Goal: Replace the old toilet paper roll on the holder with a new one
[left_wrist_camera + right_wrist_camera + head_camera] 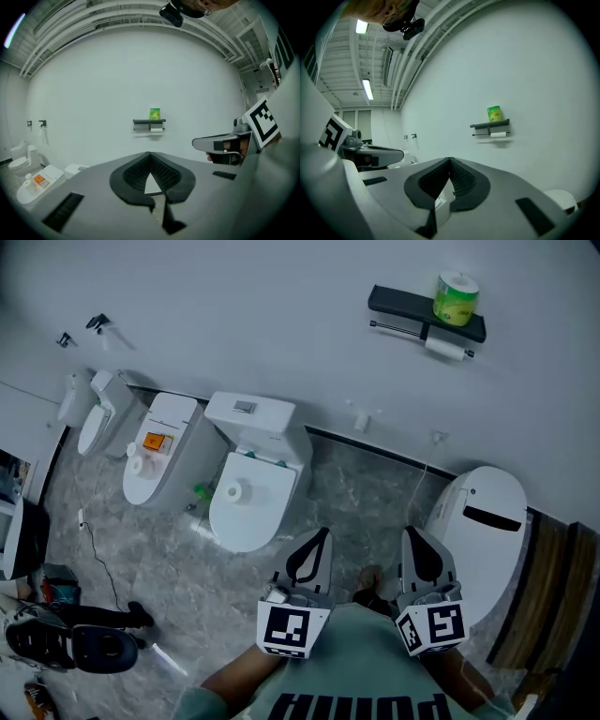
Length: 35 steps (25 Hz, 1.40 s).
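Note:
A dark shelf holder [405, 306] hangs on the white wall at the upper right of the head view. A nearly spent white roll [444, 349] sits on the bar under it, and a new roll in green wrapping [456, 298] stands on top. Both gripper views show the same holder [149, 123] [490, 125] far ahead, with the green roll [154, 113] [494, 113] on it. My left gripper [322, 533] and right gripper [409, 533] are side by side low in the head view, far from the wall. Both are shut with nothing in them, tips touching [149, 153] [449, 160].
Several white toilets stand along the wall: one [251, 479] ahead left, another [161, 446] beside it, a round one [487, 521] at right. A small roll [234, 490] lies on the middle toilet's lid. Bags and cables [70, 629] clutter the floor at left.

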Motion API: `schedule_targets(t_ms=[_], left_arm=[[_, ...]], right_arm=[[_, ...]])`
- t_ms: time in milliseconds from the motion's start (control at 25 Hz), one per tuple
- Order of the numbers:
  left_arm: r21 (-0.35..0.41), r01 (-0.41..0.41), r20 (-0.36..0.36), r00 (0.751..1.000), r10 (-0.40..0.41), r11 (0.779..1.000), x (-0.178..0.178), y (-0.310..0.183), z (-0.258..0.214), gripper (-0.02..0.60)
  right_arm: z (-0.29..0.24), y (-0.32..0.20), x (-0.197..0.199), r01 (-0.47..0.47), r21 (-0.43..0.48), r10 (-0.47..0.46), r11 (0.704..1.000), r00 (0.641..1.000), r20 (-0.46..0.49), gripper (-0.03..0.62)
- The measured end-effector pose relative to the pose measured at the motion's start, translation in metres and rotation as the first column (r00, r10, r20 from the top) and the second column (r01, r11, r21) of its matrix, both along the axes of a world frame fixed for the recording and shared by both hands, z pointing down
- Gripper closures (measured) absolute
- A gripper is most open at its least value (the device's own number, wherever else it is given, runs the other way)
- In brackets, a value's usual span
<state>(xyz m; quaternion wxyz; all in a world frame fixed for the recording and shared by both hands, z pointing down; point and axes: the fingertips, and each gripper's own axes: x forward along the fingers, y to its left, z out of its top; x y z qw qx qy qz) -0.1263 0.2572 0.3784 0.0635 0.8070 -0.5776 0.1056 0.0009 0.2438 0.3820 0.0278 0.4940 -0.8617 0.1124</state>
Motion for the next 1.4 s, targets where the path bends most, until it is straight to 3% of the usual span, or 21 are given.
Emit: schedule_targets(t_ms=[400, 680, 1040, 1280, 1400], left_arm=[[0.001, 0.021, 0.026, 0.999, -0.021, 1.0, 0.037, -0.049, 0.0, 0.577], [0.001, -0.014, 0.021, 1.0, 0.014, 1.0, 0.054, -0.078, 0.002, 0.577], [0.017, -0.165, 0.018, 0.986, 0.164, 0.986, 0.082, -0.139, 0.001, 0.577], [0.024, -0.272, 0.013, 0.962, 0.272, 0.962, 0.085, -0.197, 0.002, 0.577], [-0.007, -0.324, 0.013, 0.946, 0.324, 0.946, 0.079, -0.226, 0.003, 0.577]], right_arm=[[-0.003, -0.054, 0.038, 0.015, 0.026, -0.016, 1.0, 1.0, 0.016, 0.594], [-0.001, -0.076, 0.051, -0.007, 0.024, 0.006, 1.0, 1.0, 0.011, 0.594], [0.003, -0.117, 0.068, -0.12, 0.009, 0.12, 0.993, 0.993, -0.002, 0.594], [0.004, -0.164, 0.067, -0.213, 0.0, 0.213, 0.977, 0.977, -0.028, 0.594], [0.001, -0.188, 0.062, -0.266, -0.012, 0.265, 0.964, 0.964, -0.036, 0.594]])
